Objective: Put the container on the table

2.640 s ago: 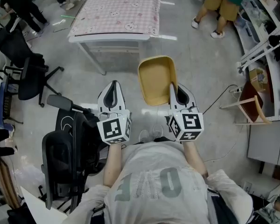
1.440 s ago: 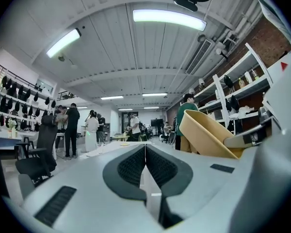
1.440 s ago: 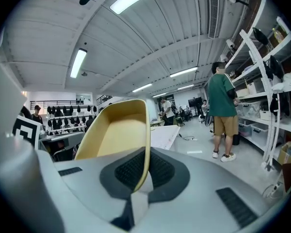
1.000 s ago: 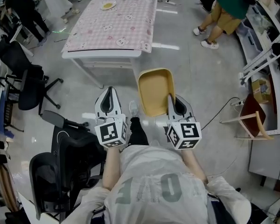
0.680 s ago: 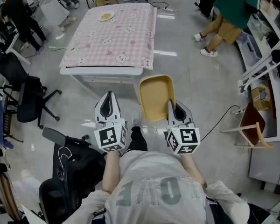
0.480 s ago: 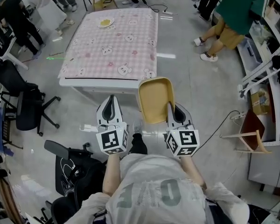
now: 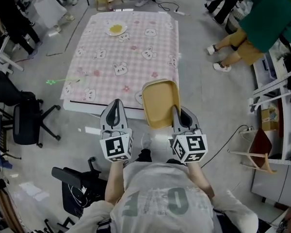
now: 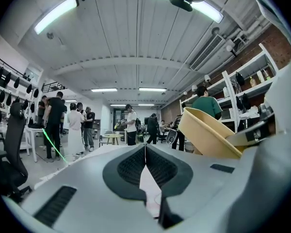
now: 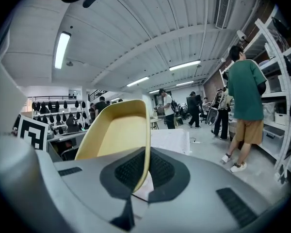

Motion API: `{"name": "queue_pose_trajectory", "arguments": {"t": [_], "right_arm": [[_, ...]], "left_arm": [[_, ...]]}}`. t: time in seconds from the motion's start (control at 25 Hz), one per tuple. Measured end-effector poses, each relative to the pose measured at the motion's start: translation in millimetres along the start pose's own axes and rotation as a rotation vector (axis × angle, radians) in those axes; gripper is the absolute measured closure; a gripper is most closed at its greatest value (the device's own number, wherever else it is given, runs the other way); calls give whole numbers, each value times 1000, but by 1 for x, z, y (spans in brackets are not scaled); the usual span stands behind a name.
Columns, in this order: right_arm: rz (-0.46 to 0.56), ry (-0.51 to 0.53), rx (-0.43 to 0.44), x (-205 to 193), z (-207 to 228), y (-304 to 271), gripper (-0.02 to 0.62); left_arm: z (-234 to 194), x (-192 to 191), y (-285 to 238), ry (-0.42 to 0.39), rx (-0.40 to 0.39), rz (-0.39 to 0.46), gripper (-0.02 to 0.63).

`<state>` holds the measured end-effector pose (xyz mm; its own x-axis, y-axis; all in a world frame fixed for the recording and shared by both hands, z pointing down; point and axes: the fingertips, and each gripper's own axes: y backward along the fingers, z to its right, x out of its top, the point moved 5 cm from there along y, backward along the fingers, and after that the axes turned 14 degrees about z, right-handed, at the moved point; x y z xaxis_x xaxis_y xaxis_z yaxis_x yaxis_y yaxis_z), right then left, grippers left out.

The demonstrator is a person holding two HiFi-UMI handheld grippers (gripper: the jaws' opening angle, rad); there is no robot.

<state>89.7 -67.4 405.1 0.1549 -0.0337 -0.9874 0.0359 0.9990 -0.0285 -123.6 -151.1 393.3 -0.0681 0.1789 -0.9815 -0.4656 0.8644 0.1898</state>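
A tan-yellow plastic container (image 7: 160, 103) hangs in the air, its far end over the near edge of the pink-checked table (image 7: 102, 67). My right gripper (image 7: 175, 108) is shut on the container's right rim. In the right gripper view the rim (image 9: 144, 144) sits clamped between the dark pads, with the container (image 9: 116, 135) rising to the left and the table (image 9: 172, 141) beyond. My left gripper (image 7: 117, 102) is beside the container on its left, shut and empty. In the left gripper view the left gripper (image 8: 145, 147) shows its jaws meeting, and the container (image 8: 208, 135) is at the right.
A small plate of food (image 7: 116, 29) lies on the table's far end. Office chairs (image 7: 24, 123) stand at the left, and another black chair (image 7: 80, 188) at the lower left. A person in a green shirt (image 7: 262, 23) and white shelving (image 7: 281, 81) are at the right.
The table has come much closer in the head view. The container, once over bare floor, now reaches the table's near edge. Both grippers keep the same pose and grip.
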Motion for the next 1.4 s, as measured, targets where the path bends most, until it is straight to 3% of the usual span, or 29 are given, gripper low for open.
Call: {"name": "queue_pose_trajectory", "arguments": {"t": [0.28, 0.6, 0.96, 1.4], "right_arm": [[-15, -19, 54, 1, -13, -74, 563], [-12, -32, 111, 6, 7, -119, 563], [-3, -23, 143, 11, 21, -136, 563], [-93, -45, 163, -8, 26, -162, 563]], "left_arm": [[-32, -13, -43, 14, 44, -19, 578], [-27, -3, -78, -19, 95, 27, 578], [-33, 0, -90, -45, 159, 47, 578], [-38, -2, -86, -62, 202, 47, 578]]}}
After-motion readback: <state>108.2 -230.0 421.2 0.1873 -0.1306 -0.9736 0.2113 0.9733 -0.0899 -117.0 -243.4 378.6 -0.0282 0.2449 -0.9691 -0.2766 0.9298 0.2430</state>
